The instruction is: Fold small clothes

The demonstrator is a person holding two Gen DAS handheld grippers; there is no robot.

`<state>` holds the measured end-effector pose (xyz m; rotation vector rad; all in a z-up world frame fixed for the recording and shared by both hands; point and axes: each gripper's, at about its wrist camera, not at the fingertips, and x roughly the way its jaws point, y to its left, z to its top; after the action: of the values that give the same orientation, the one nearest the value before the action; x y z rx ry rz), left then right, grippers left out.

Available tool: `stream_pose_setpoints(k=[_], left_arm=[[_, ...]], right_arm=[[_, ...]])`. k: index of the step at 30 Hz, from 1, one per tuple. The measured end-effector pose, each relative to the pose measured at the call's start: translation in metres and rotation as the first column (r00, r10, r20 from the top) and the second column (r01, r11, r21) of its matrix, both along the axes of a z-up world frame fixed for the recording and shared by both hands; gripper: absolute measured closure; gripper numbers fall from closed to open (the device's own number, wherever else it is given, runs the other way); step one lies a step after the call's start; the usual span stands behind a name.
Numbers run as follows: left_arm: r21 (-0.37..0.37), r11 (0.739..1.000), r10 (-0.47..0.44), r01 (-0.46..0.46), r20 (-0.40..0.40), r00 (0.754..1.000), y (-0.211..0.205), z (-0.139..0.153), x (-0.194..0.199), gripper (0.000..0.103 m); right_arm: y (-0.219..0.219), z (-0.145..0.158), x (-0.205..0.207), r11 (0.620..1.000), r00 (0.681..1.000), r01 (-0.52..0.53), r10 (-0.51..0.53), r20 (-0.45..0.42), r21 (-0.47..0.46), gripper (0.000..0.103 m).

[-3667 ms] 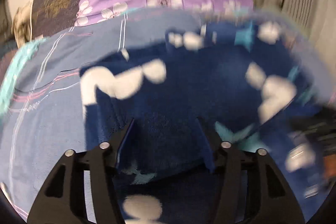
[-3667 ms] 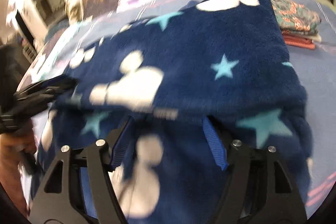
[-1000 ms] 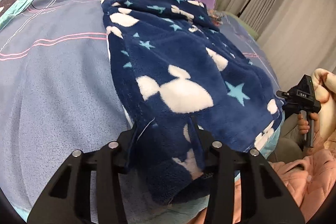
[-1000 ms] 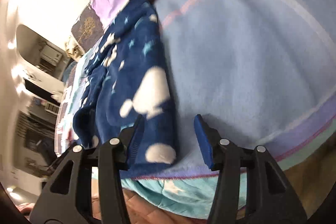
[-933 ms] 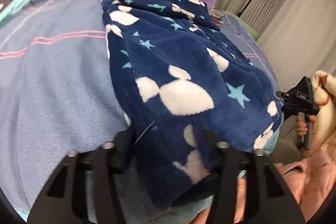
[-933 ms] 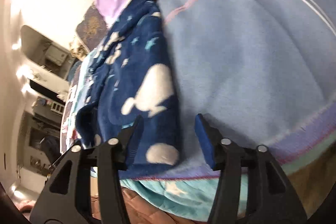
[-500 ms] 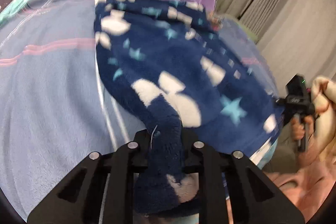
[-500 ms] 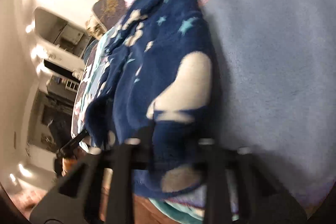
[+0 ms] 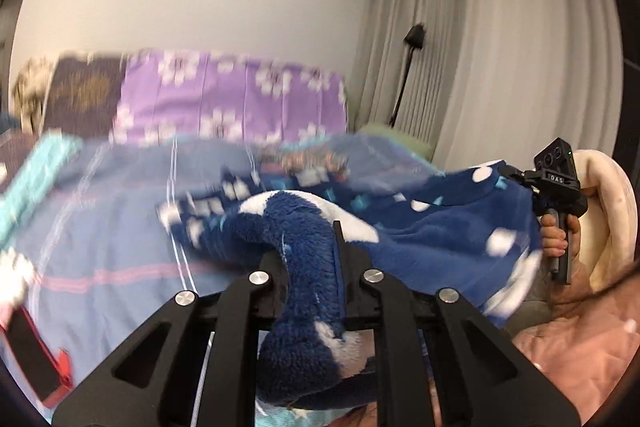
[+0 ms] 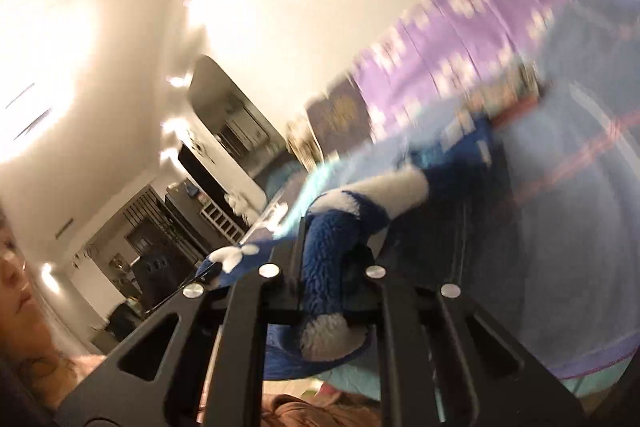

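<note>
A navy fleece garment (image 9: 432, 227) with white shapes and pale blue stars hangs lifted above the blue bedspread (image 9: 112, 227). My left gripper (image 9: 308, 251) is shut on one near corner of it, the fleece bunched between the jaws. In the right wrist view my right gripper (image 10: 328, 247) is shut on the other near corner of the fleece garment (image 10: 332, 259). The right gripper's body shows at the far right of the left wrist view, held in a hand (image 9: 554, 239), with the cloth stretched between the two. The far end of the garment trails blurred on the bed.
Purple flowered pillows (image 9: 232, 99) and a dark pillow (image 9: 80, 87) line the bed's head. A small stack of folded patterned clothes (image 9: 304, 159) lies beyond the garment. A red-edged phone (image 9: 32, 351) lies at the near left. Curtains (image 9: 500, 47) and a floor lamp (image 9: 408, 67) stand to the right.
Both grippers closed on the garment's near corners and rose sharply, lifting that edge off the bed. Both views tipped up toward the wall and ceiling.
</note>
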<state>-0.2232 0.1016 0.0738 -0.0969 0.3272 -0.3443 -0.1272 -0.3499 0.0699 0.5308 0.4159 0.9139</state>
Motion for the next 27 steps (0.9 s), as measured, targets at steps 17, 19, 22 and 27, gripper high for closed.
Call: stream_pose_setpoints(k=[17, 19, 22, 27], left_arm=[[0.019, 0.994, 0.108, -0.106, -0.112, 0.988, 0.024, -0.011, 0.116, 0.085], [0.027, 0.993, 0.115, -0.113, -0.106, 0.988, 0.027, -0.005, 0.129, 0.085], [0.024, 0.991, 0.132, -0.130, -0.109, 0.985, 0.035, 0.001, 0.154, 0.085], [0.035, 0.990, 0.137, -0.133, -0.116, 0.984, 0.042, 0.004, 0.186, 0.084]], right_arm=[[0.030, -0.027, 0.126, 0.992, 0.983, 0.116, -0.122, -0.135, -0.052, 0.089], [0.035, -0.023, 0.144, 0.991, 0.983, 0.124, -0.130, -0.127, -0.054, 0.089], [0.039, -0.020, 0.171, 0.987, 0.978, 0.153, -0.158, -0.135, -0.047, 0.089], [0.048, -0.021, 0.215, 0.984, 0.973, 0.172, -0.179, -0.147, -0.054, 0.089]])
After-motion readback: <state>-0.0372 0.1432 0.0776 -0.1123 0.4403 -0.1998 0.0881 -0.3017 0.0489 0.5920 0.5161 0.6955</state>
